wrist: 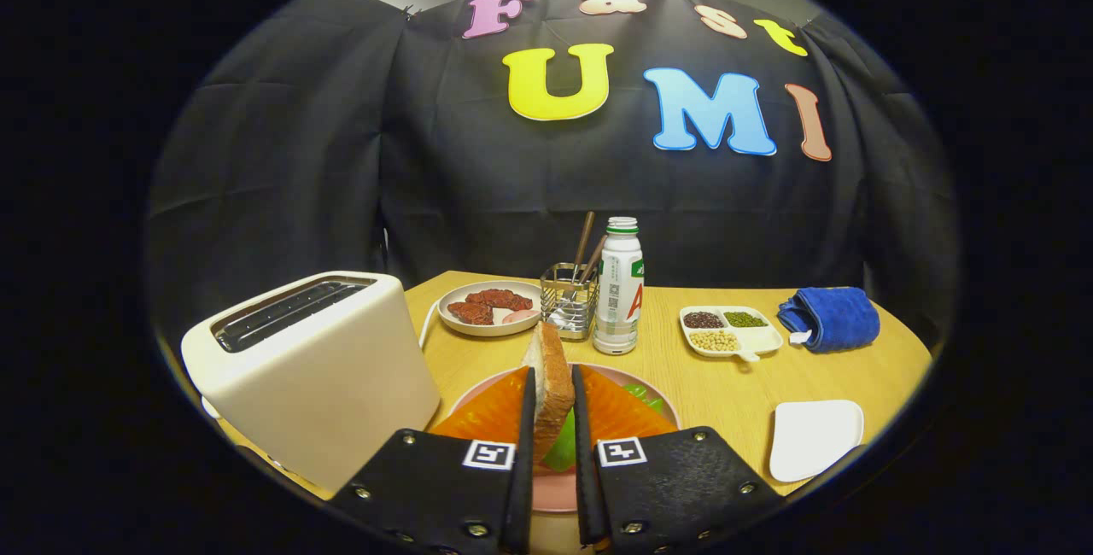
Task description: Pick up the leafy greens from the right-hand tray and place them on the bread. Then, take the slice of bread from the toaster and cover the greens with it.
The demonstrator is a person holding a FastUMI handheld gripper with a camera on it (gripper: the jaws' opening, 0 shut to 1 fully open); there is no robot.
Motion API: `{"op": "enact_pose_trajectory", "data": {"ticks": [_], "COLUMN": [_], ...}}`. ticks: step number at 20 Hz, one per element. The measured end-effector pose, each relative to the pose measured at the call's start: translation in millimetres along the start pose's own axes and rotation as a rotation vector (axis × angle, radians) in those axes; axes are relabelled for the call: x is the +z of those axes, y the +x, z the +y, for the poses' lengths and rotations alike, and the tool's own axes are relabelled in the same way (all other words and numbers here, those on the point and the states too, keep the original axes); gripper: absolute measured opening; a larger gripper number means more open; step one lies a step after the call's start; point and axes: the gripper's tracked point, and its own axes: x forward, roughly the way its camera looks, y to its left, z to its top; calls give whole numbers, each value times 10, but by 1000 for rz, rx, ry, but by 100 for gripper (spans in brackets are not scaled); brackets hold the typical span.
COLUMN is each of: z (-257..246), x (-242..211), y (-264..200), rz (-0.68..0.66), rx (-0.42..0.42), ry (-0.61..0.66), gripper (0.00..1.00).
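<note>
My gripper (553,401) is shut on a slice of bread (550,388), which stands on edge between the two fingers. It hangs over the pink plate (657,401). On that plate lie leafy greens (640,394) on an orange-looking base (491,418), partly hidden by the fingers and the held slice. The white toaster (312,367) stands to the left of the fingers, and nothing shows in its slots.
Beyond the plate stand a white bottle (618,286), a wire holder with utensils (569,299) and a dish of red slices (489,307). To the right are a divided dish of beans (728,331), a blue cloth (830,318) and a white tray (813,438).
</note>
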Motion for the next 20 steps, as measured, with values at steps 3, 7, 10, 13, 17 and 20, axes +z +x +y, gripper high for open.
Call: {"op": "enact_pose_trajectory", "data": {"ticks": [3,7,10,13,17,20], "z": [-74,-136,-183,-222,-363,-526], "x": [-76,-188,-151,-82,28,67], "y": [31,66,50,-19,-153,-267], "rz": [24,59,48,29,-4,-19], "rx": [-11,-15,-17,-17,-16,-30], "ry": [-7,6,3,0,6,3], "gripper": [25,39,40,39,39,40]}}
